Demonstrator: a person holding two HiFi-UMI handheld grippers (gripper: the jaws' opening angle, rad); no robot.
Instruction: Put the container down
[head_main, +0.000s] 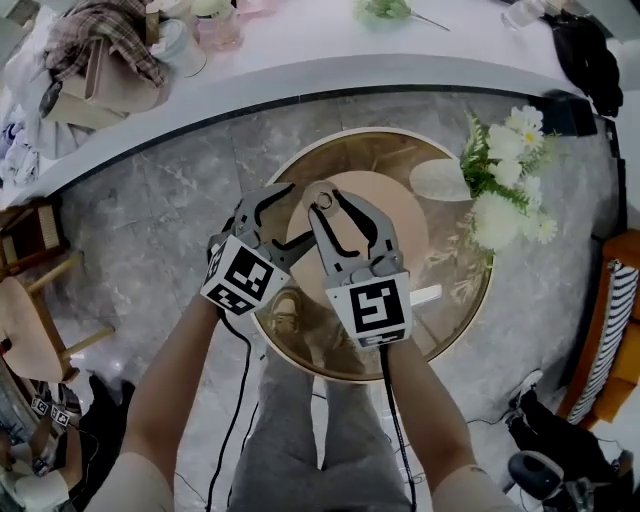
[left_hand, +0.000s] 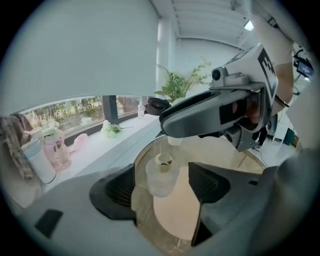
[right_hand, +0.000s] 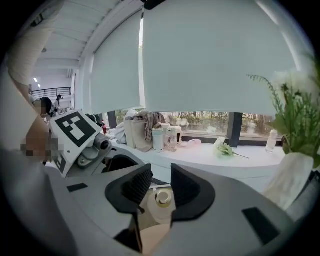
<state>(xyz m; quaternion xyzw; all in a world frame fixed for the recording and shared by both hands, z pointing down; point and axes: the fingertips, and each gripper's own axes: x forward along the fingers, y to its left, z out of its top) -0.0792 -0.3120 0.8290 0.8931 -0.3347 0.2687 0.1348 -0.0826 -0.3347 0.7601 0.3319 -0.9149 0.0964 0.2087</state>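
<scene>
A small frosted glass container (head_main: 322, 199) with a gold neck stands upright by the edge of a beige round mat (head_main: 400, 220) on the round glass table (head_main: 470, 300). My right gripper (head_main: 328, 205) hangs just above it, open, with nothing pressed between the pads. In the right gripper view the container (right_hand: 161, 200) shows below the gap of the right gripper (right_hand: 161, 182). My left gripper (head_main: 290, 215) is close on the left, open wide. In the left gripper view the container (left_hand: 161, 175) stands beyond the left gripper (left_hand: 162, 184), untouched, with the right gripper (left_hand: 165, 117) over it.
A bunch of white flowers (head_main: 500, 190) stands at the table's right side, with a white oval dish (head_main: 440, 180) near it. A long white counter (head_main: 300, 50) with cups and bags curves behind. A wooden chair (head_main: 30, 320) is at the left, striped cushions (head_main: 605, 330) at the right.
</scene>
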